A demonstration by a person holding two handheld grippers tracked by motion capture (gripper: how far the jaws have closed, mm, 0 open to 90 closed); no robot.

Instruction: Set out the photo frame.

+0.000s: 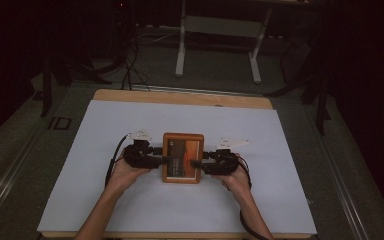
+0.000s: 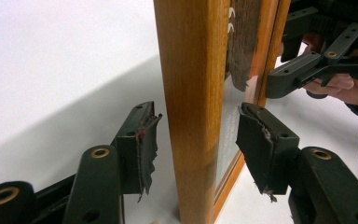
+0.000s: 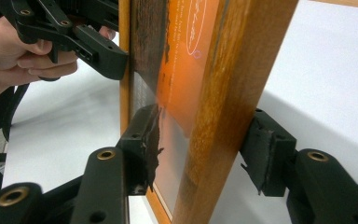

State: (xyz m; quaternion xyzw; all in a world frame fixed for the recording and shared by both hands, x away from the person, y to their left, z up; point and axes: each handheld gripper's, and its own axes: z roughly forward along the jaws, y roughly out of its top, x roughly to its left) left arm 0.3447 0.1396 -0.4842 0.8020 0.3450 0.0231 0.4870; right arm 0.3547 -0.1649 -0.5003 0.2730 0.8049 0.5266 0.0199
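A rectangular picture frame of orange-brown wood (image 1: 182,158), glazed and holding an orange print with a dark band, is seen at the middle of the white sheet (image 1: 130,210) that covers the desk. In the high view it is flanked by both claws, one at each short side.

The left claw (image 2: 196,140) is set astride the frame's left edge with its jaws apart; a clear gap is seen between each torn black pad (image 2: 145,150) and the wood. The right claw (image 3: 203,147) is likewise spread around the opposite edge, its pads seeming to stand just off the frame, though contact on the glass side cannot be ruled out.

With neither edge clamped, the frame is judged to be unsupported. If a claw is drawn away carelessly, the edge could be caught by a frayed pad and the frame dragged or skewed across the sheet. If the jaws are shut again off-centre, the glass could be pressed rather than the wooden rail, and a slip or a scratch could follow.
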